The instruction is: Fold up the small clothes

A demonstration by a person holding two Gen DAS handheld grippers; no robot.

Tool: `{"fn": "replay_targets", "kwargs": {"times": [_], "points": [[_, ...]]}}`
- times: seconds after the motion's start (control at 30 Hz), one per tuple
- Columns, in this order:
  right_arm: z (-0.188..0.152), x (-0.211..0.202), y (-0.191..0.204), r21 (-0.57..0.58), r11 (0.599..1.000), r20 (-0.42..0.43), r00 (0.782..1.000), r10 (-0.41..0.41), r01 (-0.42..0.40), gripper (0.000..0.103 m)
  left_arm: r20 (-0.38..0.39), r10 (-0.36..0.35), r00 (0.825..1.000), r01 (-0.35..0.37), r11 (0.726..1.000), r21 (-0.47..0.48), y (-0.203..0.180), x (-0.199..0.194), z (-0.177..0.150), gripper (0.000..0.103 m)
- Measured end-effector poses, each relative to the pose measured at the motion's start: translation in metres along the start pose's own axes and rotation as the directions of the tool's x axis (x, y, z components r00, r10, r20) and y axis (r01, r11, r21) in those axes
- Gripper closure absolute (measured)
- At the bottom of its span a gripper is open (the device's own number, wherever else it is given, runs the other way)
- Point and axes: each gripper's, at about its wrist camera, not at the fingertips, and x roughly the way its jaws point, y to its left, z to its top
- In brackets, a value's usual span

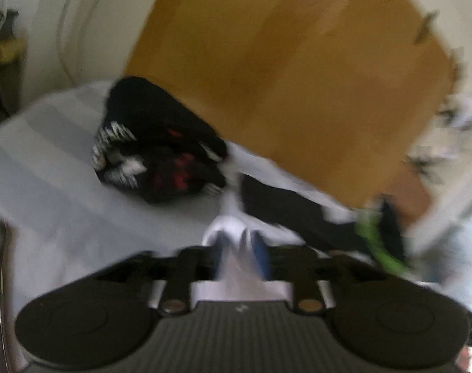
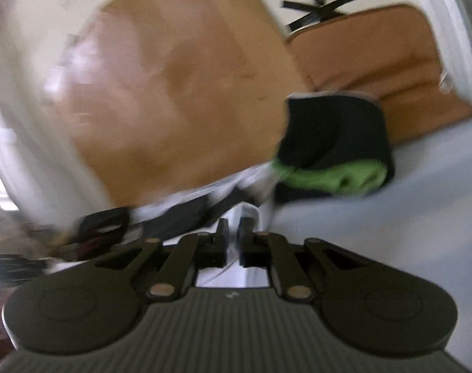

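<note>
Both views are motion-blurred. My left gripper (image 1: 240,242) is shut on a fold of a white garment (image 1: 232,267) lifted off the white-covered table (image 1: 49,168). A black cloth piece (image 1: 291,214) lies just beyond it. My right gripper (image 2: 233,227) is shut on the same white garment (image 2: 232,267), which runs between its fingers. A folded black and green garment (image 2: 335,152) lies ahead to the right. It also shows at the right in the left wrist view (image 1: 382,242).
A bundle of black clothes with white and red print (image 1: 155,143) lies on the table at the left. A wooden floor (image 1: 282,71) lies beyond the table edge. A tan cushioned seat (image 2: 375,52) and a black chair base (image 2: 326,6) stand behind.
</note>
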Motion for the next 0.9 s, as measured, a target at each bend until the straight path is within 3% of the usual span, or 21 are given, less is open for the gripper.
{"fn": "replay_targets", "kwargs": {"times": [0.03,0.07,0.13,0.2,0.3,0.37,0.43,0.53,0.57,0.6,0.63,0.7,0.73,0.8,0.9], "points": [[0.001,0.009,-0.005,0.002,0.999,-0.016,0.999,-0.049,0.049,0.066,-0.019,0.055,0.998,-0.055,0.998,-0.008,-0.002,0.013,0.002,0.062],[0.001,0.017,-0.009,0.024,0.996,-0.043,0.996,-0.084,0.085,0.065,-0.042,0.058,0.997,-0.059,0.998,-0.020,-0.002,0.021,0.002,0.062],[-0.007,0.013,-0.013,0.049,0.998,-0.060,0.998,-0.022,0.025,0.065,-0.066,-0.035,0.997,0.035,0.999,0.010,-0.001,0.023,-0.007,0.060],[-0.017,0.002,-0.006,0.018,1.000,-0.059,0.998,0.020,-0.019,0.064,-0.075,-0.068,0.995,0.072,0.996,0.055,-0.005,0.020,-0.017,0.060],[-0.023,0.013,0.018,-0.013,0.991,-0.134,0.982,0.133,-0.136,0.064,-0.131,-0.146,0.981,0.166,0.973,0.158,-0.031,0.027,-0.027,0.060],[-0.029,0.029,0.042,-0.040,0.975,-0.218,0.954,0.207,-0.221,0.065,-0.177,-0.183,0.967,0.223,0.945,0.239,-0.056,0.037,-0.035,0.060],[-0.041,0.050,0.064,-0.067,0.956,-0.330,0.910,0.250,-0.287,0.066,-0.244,-0.196,0.950,0.268,0.913,0.308,-0.074,0.051,-0.047,0.060],[-0.059,0.092,0.079,-0.076,0.948,-0.490,0.839,0.235,-0.309,0.070,-0.358,-0.125,0.925,0.266,0.887,0.378,-0.094,0.086,-0.064,0.061],[-0.058,0.101,0.079,-0.074,0.946,-0.473,0.846,0.246,-0.316,0.073,-0.374,-0.095,0.922,0.247,0.890,0.383,-0.097,0.101,-0.065,0.063],[-0.054,0.114,0.080,-0.072,0.949,-0.466,0.852,0.239,-0.305,0.073,-0.333,-0.099,0.938,0.233,0.891,0.391,-0.101,0.108,-0.060,0.060],[-0.047,0.124,0.081,-0.087,0.958,-0.438,0.874,0.210,-0.274,0.073,-0.312,-0.074,0.947,0.200,0.896,0.396,-0.105,0.118,-0.051,0.060],[-0.031,0.135,0.085,-0.136,0.970,-0.331,0.932,0.149,-0.204,0.070,-0.231,0.004,0.973,0.079,0.933,0.351,-0.109,0.133,-0.027,0.064],[-0.023,0.135,0.084,-0.111,0.974,-0.308,0.939,0.156,-0.198,0.070,-0.193,-0.006,0.981,0.066,0.950,0.305,-0.108,0.132,-0.015,0.064],[-0.009,0.122,0.080,-0.063,0.962,-0.282,0.930,0.237,-0.265,0.070,-0.118,-0.104,0.987,0.128,0.969,0.210,-0.101,0.118,0.005,0.051],[0.003,0.097,0.082,-0.153,0.952,-0.244,0.943,0.225,-0.266,0.069,-0.013,-0.137,0.991,0.137,0.976,0.172,-0.094,0.105,0.019,0.045]]}}
